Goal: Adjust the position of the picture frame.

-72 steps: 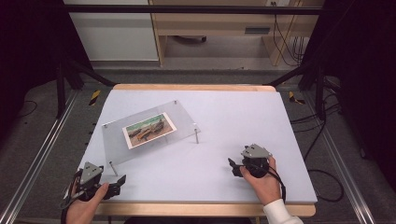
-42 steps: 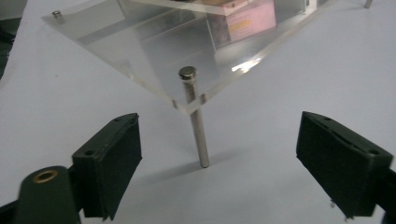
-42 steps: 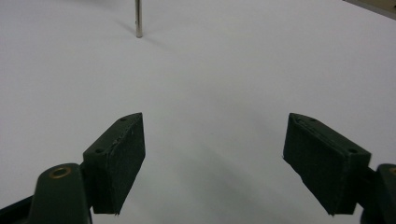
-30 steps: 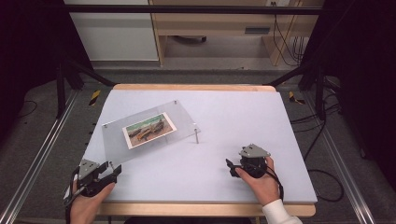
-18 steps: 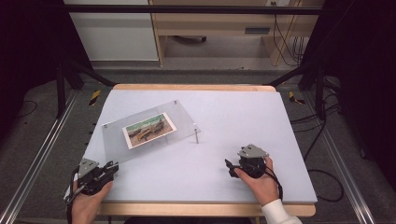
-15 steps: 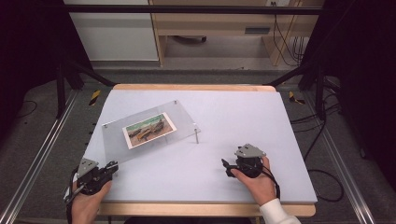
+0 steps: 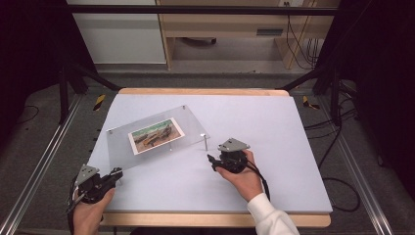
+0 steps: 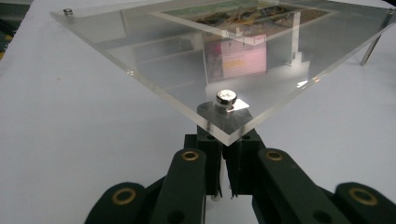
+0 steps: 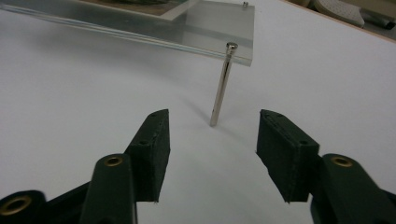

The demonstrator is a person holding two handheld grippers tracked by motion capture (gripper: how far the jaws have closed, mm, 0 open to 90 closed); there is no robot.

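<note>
The pale table (image 7: 274, 122) carries a clear plastic sheet (image 7: 147, 147) with a photo (image 7: 155, 135) under it, left of centre in the high view, standing on thin metal legs. At lower left the left gripper (image 7: 115, 175) has its jaws nearly closed around the leg beneath the near corner. The right gripper (image 7: 212, 162), at centre, has jaws wide open before another leg (image 9: 221, 86), holding nothing.

The clear plate (image 8: 154, 56) looks like smooth, shiny plastic. Its thin leg (image 9: 221, 86) and screw (image 8: 226, 97) are shiny metal. The picture (image 7: 155, 135) may be paper. The table top (image 7: 274, 122) is matt, with a wood edge (image 7: 205, 91).
</note>
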